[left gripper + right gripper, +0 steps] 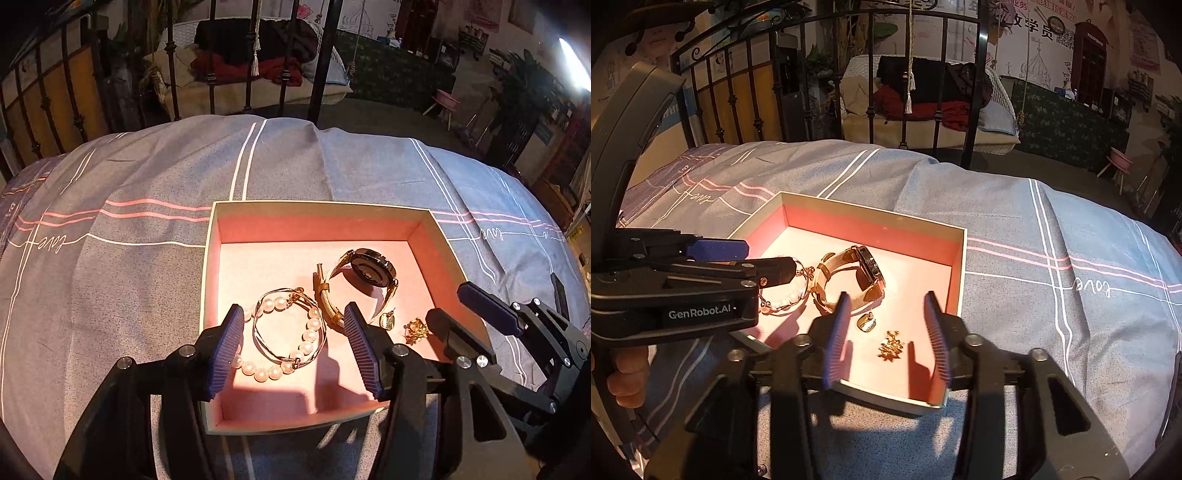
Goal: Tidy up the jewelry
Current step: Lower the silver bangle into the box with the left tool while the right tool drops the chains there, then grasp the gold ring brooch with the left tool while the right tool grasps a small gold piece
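Note:
A shallow box with a pink lining (pixel 325 227) (pixel 955 269) sits on the bed. In it lie a pearl bracelet with a wire bangle (pixel 291 336) (pixel 786 301), a watch with a tan strap (pixel 369 267) (pixel 857 275), a small gold heart earring (pixel 388 320) (pixel 867 324) and a gold brooch (pixel 416 330) (pixel 892 345). My left gripper (pixel 293 314) is open, low over the bracelet, fingers on either side of it. My right gripper (pixel 886 301) is open above the earring and brooch; it also shows in the left wrist view (pixel 448 302).
The box rests on a grey-blue bedspread (pixel 147 177) with white and pink stripes. A black iron bed rail (pixel 938 122) stands behind the bed, with a swing seat piled with clothes (pixel 923 96) beyond it.

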A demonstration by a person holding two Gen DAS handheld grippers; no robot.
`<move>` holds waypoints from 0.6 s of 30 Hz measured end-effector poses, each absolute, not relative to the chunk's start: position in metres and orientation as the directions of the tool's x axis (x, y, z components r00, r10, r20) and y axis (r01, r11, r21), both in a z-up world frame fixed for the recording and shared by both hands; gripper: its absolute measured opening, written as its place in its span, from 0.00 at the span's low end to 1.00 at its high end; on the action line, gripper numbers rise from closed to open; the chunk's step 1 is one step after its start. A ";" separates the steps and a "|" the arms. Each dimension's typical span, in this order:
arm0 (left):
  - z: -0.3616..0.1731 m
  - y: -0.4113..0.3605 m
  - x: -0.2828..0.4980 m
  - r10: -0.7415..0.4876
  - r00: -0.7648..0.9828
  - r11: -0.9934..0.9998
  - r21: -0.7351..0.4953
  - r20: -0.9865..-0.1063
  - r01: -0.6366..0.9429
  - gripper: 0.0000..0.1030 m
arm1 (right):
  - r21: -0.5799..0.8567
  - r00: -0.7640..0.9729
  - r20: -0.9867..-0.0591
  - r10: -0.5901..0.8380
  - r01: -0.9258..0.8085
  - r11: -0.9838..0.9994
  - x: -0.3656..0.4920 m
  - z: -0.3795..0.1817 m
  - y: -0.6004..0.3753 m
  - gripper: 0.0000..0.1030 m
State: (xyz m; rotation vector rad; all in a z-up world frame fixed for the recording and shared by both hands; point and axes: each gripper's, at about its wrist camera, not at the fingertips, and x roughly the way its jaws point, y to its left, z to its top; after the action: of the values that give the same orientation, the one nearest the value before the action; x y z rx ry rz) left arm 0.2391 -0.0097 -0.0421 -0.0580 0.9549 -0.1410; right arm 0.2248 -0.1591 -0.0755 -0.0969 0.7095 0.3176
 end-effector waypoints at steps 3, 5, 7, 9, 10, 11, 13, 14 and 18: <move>-0.031 -0.007 0.230 -0.144 0.598 0.990 -0.109 -0.788 0.095 0.67 | 0.023 0.729 -0.634 0.258 -0.315 0.949 0.216 -0.068 -0.163 0.53; -0.023 -0.005 0.220 -0.155 0.611 0.988 -0.118 -0.776 0.101 0.68 | 0.022 0.741 -0.618 0.261 -0.316 0.948 0.207 -0.061 -0.166 0.54; -0.016 -0.003 0.206 -0.167 0.629 0.986 -0.124 -0.759 0.111 0.70 | 0.028 0.752 -0.602 0.270 -0.318 0.948 0.194 -0.055 -0.169 0.55; -0.013 -0.002 0.189 -0.176 0.639 0.984 -0.129 -0.749 0.120 0.72 | 0.035 0.753 -0.591 0.290 -0.335 0.942 0.177 -0.052 -0.172 0.56; -0.014 -0.001 0.180 -0.180 0.639 0.984 -0.128 -0.748 0.127 0.72 | 0.033 0.752 -0.590 0.295 -0.342 0.939 0.169 -0.052 -0.174 0.56; -0.017 0.000 0.170 -0.186 0.636 0.982 -0.128 -0.749 0.136 0.72 | 0.042 0.742 -0.593 0.313 -0.360 0.932 0.160 -0.055 -0.175 0.56; -0.025 0.001 0.152 -0.196 0.623 0.980 -0.123 -0.757 0.158 0.72 | 0.069 0.704 -0.616 0.354 -0.399 0.914 0.143 -0.064 -0.176 0.55; -0.031 0.001 0.143 -0.196 0.614 0.979 -0.121 -0.764 0.162 0.71 | 0.083 0.682 -0.628 0.375 -0.420 0.904 0.134 -0.070 -0.175 0.55; -0.056 0.002 0.118 -0.192 0.572 0.977 -0.102 -0.798 0.186 0.67 | 0.092 0.623 -0.665 0.413 -0.480 0.872 0.107 -0.093 -0.166 0.48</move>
State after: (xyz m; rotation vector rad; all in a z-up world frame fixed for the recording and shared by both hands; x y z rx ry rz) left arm 0.1177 0.0021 -0.0557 -0.0070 0.9365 -0.2214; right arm 0.1073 -0.1656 -0.0927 -0.0981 0.7374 0.5135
